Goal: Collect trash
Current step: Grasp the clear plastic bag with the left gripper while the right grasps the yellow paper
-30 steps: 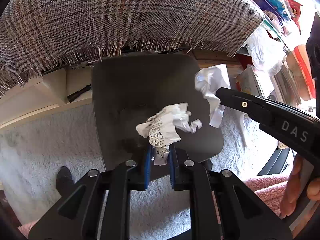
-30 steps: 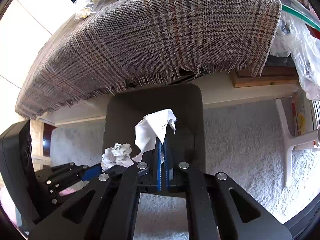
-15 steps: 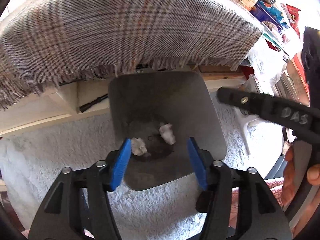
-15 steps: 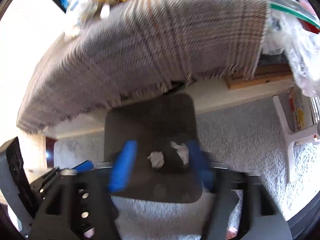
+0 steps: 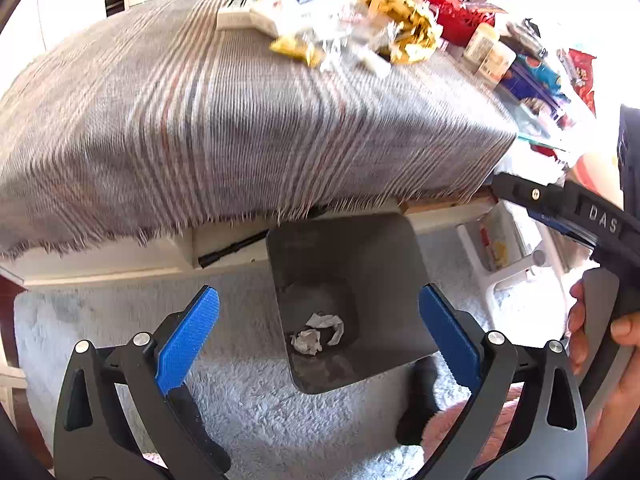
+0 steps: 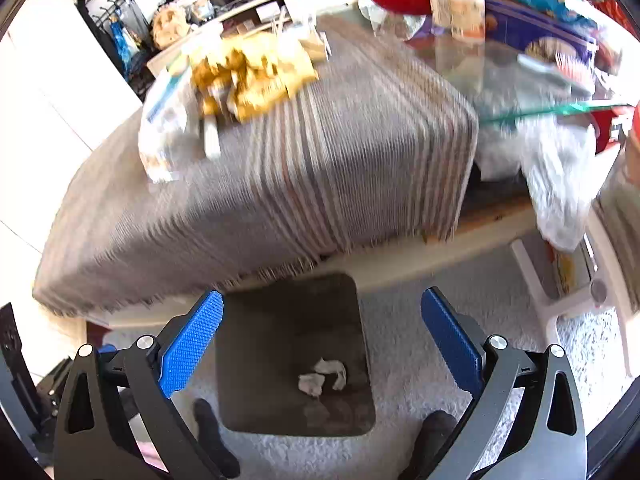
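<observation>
Dropped both paper wads point(image 5: 316, 332) into the dark bin point(image 5: 344, 248) straight below, so left tool point(image 5: 320, 332) and right tool point(image 6: 322, 344) hung spread, empty. Yellow wrappers point(image 5: 408, 36) waited far ahead on the bench point(image 5: 200, 120).

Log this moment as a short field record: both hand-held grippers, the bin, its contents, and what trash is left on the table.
left hand-held gripper: open, empty, above the bin
right hand-held gripper: open, empty, above the bin
bin: dark, square, on the pale carpet below the table edge
bin contents: two crumpled paper wads at the bottom
table: covered by a plaid cloth
trash left: yellow wrappers and clear plastic on the cloth
</observation>
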Motion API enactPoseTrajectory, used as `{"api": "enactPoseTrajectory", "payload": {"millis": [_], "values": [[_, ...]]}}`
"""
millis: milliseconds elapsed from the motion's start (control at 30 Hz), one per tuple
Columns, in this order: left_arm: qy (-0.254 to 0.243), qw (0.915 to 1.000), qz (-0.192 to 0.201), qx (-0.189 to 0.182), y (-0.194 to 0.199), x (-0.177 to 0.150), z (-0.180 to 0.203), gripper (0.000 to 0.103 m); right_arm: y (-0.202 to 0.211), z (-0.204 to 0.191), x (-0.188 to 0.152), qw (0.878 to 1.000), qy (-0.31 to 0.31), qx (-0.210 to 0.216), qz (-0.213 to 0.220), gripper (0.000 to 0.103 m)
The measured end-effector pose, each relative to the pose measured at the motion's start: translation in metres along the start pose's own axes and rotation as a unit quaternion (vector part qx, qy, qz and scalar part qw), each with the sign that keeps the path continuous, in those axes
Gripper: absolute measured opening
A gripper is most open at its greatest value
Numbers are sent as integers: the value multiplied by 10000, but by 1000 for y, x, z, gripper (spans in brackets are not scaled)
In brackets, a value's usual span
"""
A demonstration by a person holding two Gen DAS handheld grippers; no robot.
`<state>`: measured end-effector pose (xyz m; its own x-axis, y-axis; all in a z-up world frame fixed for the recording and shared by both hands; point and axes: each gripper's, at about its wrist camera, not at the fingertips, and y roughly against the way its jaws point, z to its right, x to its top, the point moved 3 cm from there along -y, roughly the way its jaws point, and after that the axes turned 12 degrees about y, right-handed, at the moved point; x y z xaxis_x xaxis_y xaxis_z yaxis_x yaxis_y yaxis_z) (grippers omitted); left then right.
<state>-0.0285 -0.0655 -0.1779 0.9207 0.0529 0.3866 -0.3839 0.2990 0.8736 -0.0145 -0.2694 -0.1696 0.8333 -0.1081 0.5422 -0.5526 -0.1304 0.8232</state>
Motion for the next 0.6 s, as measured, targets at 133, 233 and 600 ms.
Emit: {"api": "enactPoseTrajectory", "payload": {"millis": [133, 233, 600], "values": [[-22, 10000, 20, -53, 9, 25, 3, 95, 12, 2, 29, 9999, -57, 25, 94, 100], [23, 9999, 166, -38, 13, 46, 3, 95, 12, 1, 51, 9999, -63, 53, 84, 100], [-164, 9992, 290, -200, -11, 122, 25, 77, 2, -8, 127, 9996, 75, 53, 280, 96]]}}
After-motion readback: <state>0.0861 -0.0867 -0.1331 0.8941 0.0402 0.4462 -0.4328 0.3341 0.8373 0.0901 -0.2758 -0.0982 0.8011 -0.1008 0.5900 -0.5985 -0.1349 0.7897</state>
